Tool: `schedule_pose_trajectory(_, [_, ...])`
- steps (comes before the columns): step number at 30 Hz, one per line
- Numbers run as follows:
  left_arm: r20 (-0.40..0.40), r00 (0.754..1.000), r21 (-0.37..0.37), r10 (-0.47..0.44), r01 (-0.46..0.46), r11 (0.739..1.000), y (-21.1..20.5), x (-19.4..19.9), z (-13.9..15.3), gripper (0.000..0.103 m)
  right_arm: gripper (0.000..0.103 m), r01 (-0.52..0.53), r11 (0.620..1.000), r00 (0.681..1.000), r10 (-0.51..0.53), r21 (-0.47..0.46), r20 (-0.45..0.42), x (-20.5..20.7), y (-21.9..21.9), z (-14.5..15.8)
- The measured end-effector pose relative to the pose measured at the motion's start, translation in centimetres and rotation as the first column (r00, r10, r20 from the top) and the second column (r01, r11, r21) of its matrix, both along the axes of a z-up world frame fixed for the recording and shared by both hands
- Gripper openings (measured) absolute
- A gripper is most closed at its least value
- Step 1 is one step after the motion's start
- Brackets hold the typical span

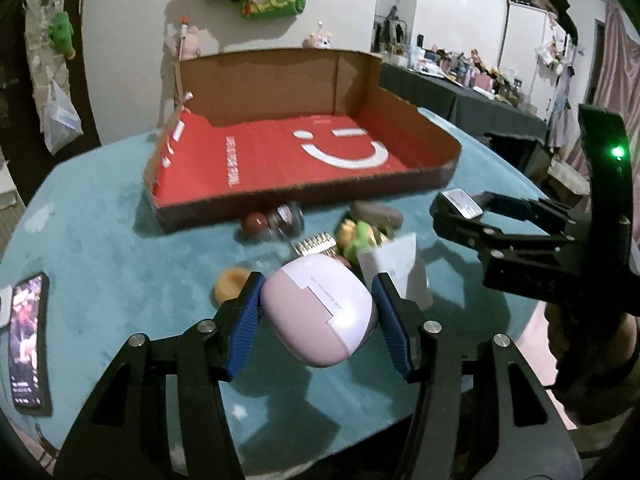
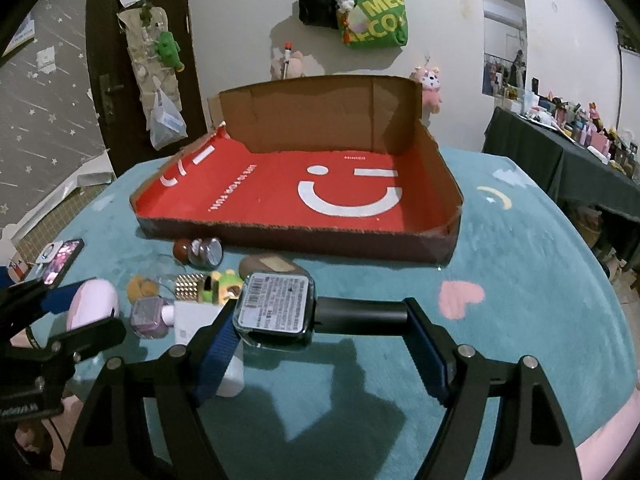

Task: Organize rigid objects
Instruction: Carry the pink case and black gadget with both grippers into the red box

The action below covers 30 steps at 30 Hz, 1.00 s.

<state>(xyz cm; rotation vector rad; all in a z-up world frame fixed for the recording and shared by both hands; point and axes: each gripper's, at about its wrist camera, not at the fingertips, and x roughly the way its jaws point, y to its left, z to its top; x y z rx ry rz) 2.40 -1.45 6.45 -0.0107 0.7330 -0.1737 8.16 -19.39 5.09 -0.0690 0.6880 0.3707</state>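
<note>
Left claw (image 1: 318,314): blue pads clamped on a pink egg-shaped case (image 1: 320,314), held above the teal table (image 1: 100,240). Right claw (image 2: 324,344): gripping a black-capped bottle (image 2: 288,310) lengthwise, label up. Red-lined cardboard tray (image 2: 304,236): beyond both on the table, small items loose before it.

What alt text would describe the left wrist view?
The left gripper grips a pink egg-shaped plastic case above a teal cloth table. Behind small clutter sits an empty red cardboard tray.
</note>
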Motion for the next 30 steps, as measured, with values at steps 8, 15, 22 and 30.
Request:
schedule_pose_trajectory(8, [0.017, 1.0, -0.003, 0.011, -0.011, 1.0, 0.9, 1.9, 1.0, 0.053, 0.08, -0.019, 1.0, 1.0, 0.019, 0.024, 0.003, 0.9, 0.7, 1.4])
schedule_pose_trajectory(15, [0.038, 0.999, -0.009, 0.023, -0.022, 1.0, 1.8, 4.0, 2.3, 0.053, 0.08, -0.028, 0.999, 1.0, 0.028, 0.032, 0.008, 2.2, 1.2, 2.5])
schedule_pose_trajectory(22, [0.053, 0.998, 0.005, 0.032, -0.032, 0.999, 2.4, 6.2, 2.9, 0.053, 0.08, -0.025, 0.999, 1.0, 0.025, 0.035, 0.004, 3.6, 1.4, 3.1])
schedule_pose_trajectory(30, [0.059, 0.997, 0.012, 0.043, -0.044, 0.999, 3.1, 9.0, 3.5, 0.053, 0.08, -0.021, 0.999, 1.0, 0.02, 0.03, 0.011, 5.4, 1.7, 3.8])
